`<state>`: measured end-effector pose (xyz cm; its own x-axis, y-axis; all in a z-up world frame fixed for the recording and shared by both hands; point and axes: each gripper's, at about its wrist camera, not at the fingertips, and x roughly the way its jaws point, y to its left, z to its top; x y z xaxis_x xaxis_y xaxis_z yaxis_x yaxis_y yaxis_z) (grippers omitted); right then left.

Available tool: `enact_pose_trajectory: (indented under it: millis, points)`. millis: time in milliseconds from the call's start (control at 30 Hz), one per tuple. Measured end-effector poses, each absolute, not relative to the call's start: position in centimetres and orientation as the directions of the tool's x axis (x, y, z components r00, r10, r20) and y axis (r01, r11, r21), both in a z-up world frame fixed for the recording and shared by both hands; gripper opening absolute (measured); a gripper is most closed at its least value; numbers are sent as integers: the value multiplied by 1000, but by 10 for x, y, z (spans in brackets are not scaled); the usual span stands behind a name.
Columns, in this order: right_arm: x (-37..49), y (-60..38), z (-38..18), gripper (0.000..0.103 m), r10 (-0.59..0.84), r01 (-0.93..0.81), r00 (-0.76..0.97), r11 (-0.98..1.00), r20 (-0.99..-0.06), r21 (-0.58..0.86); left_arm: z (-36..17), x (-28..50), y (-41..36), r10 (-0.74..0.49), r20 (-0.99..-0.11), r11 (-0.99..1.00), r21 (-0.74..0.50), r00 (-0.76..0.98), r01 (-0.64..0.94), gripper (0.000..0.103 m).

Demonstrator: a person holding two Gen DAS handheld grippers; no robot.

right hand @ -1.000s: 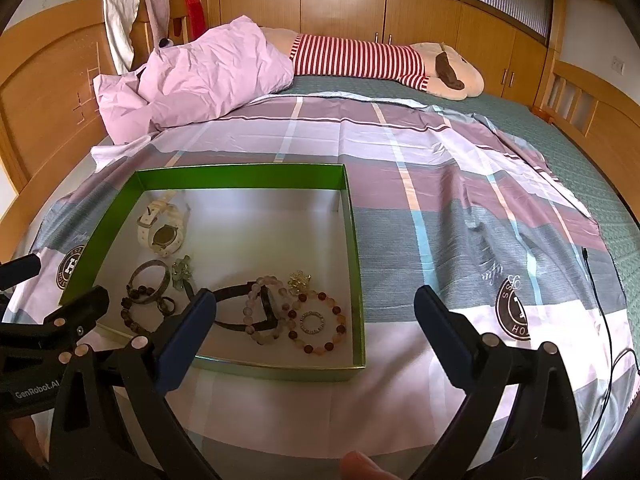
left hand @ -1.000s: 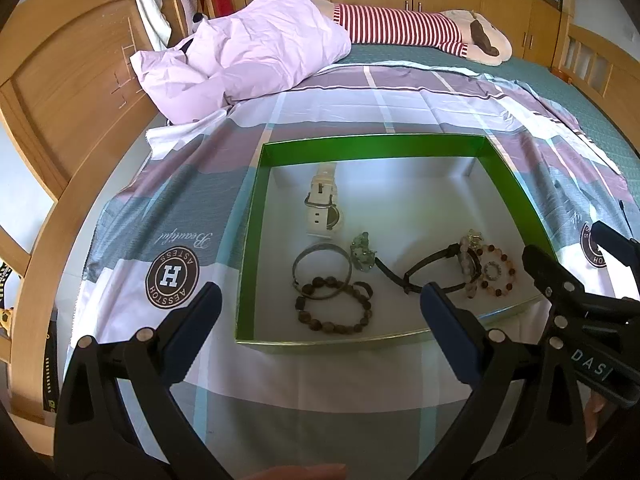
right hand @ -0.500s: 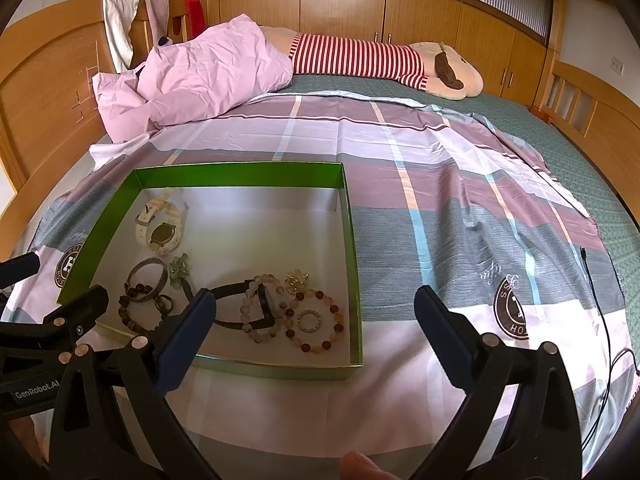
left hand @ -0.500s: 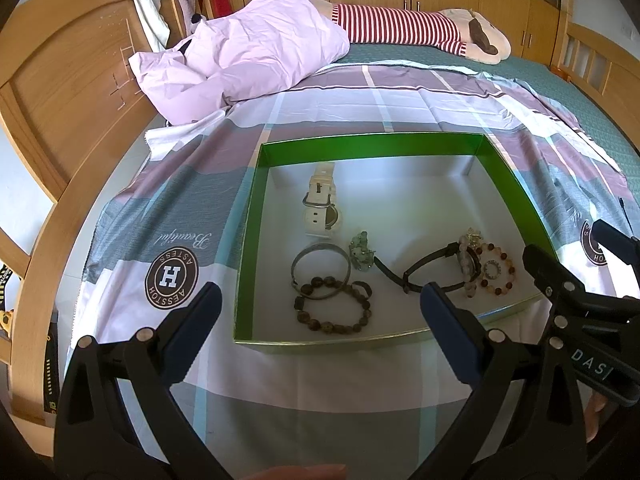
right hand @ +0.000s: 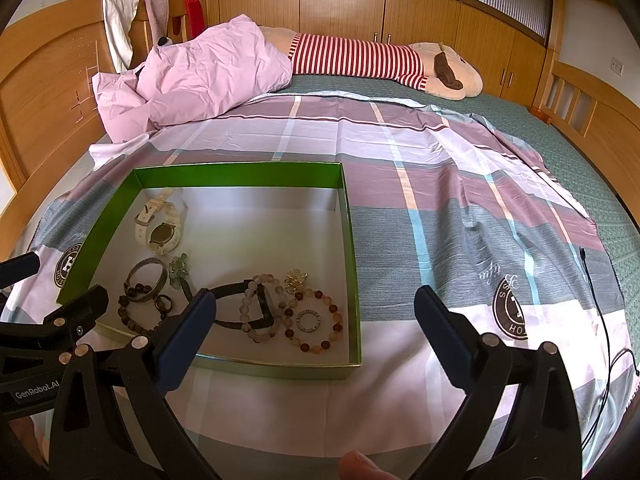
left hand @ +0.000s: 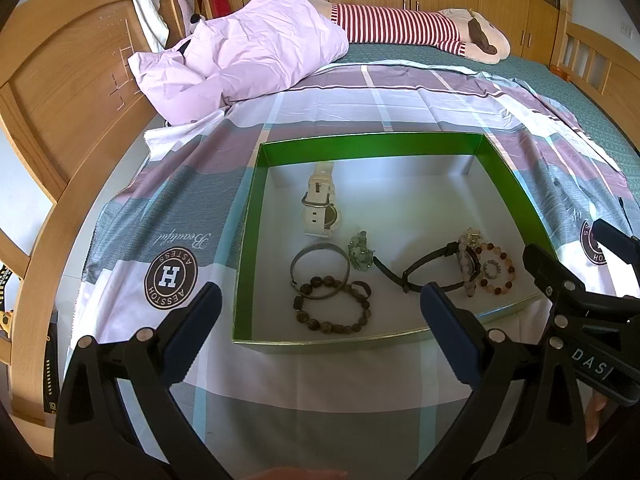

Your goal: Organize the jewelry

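Both hand-held grippers (left hand: 318, 308) (right hand: 316, 304) stay spread wide, unmoved before the jewelry box (left hand: 256, 216).

Black left gripper (left hand: 320, 316), right gripper (right hand: 316, 320); blue pads (left hand: 192, 324), silver screws.

Shallow green box (left hand: 506, 174) on the bed, holding white watch (left hand: 321, 207), metal bangle (left hand: 320, 270), beaded bracelets (left hand: 333, 309)

One green box (left hand: 256, 216) sits mid-frame. Inside it: one white watch (left hand: 320, 204), one metal bangle (left hand: 320, 270), three beaded bracelets, dark (left hand: 332, 316), pale (right hand: 260, 312) and amber (right hand: 316, 322), one black strap (left hand: 428, 270), one green charm (left hand: 360, 250), one gold charm (right hand: 296, 280), and two small rings (right hand: 308, 320).
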<state>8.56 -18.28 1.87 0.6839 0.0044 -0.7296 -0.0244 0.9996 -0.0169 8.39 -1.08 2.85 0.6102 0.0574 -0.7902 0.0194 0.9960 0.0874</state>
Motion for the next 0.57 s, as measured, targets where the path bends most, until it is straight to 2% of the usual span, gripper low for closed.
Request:
enact_pose_trajectory:
  millis: [567]
  points:
    - [86,-187,16,97,-4,-20,681,1000,-733,-24,26,87,-12,38,-796,995,89,605,55,99]
